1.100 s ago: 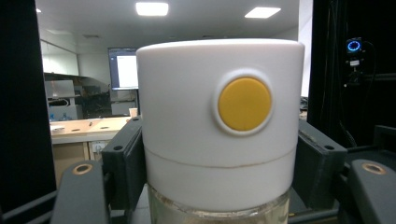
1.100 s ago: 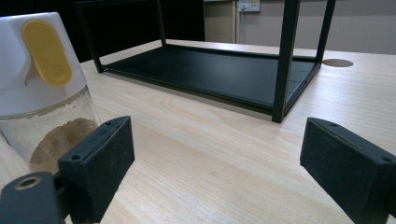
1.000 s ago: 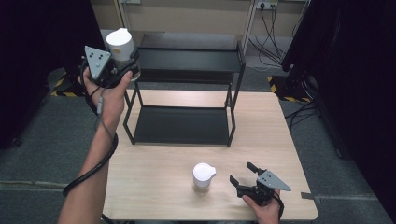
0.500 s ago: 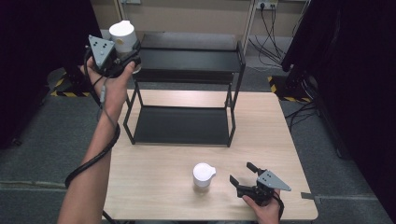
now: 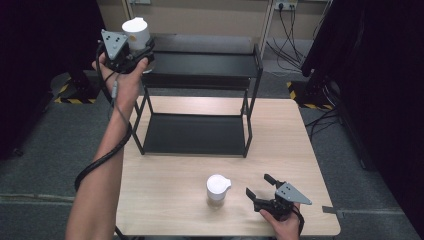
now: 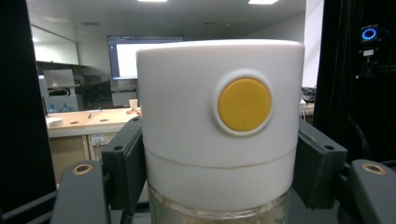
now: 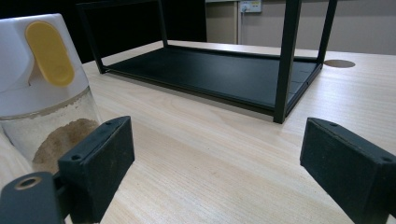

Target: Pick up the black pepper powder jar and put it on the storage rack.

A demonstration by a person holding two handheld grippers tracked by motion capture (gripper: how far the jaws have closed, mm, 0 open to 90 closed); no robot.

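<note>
You are holding a white jar [image 5: 136, 31] in your left hand-held gripper [image 5: 131, 50]. Its two black jaws are squeezing the jar from both sides, as the left gripper view shows. The jar [image 6: 219, 126] is standing upright between them, with a round yellow button [image 6: 244, 103] on its white lid facing the camera. The bottom part of the jar is clear.

You are holding this jar up high at the far left, just over the left end of the top shelf of the black rack [image 5: 200, 100]. I cannot tell if the jar is touching the shelf. The rack is standing on the far half of the wooden counter [image 5: 300, 130]. Its lower shelf is bare.

Your right hand-held gripper [image 5: 257, 187] is resting at the near right of the counter. Its jaws are standing wide apart with nothing between them. They are pointing left toward a second jar [image 5: 217, 188].

This second jar is standing upright on the counter, near the front edge, just beside the right hand-held gripper but not touching it. In the right gripper view, the second jar [image 7: 42, 93] is showing a yellow flap on its white top and some brown powder inside the clear part.
</note>
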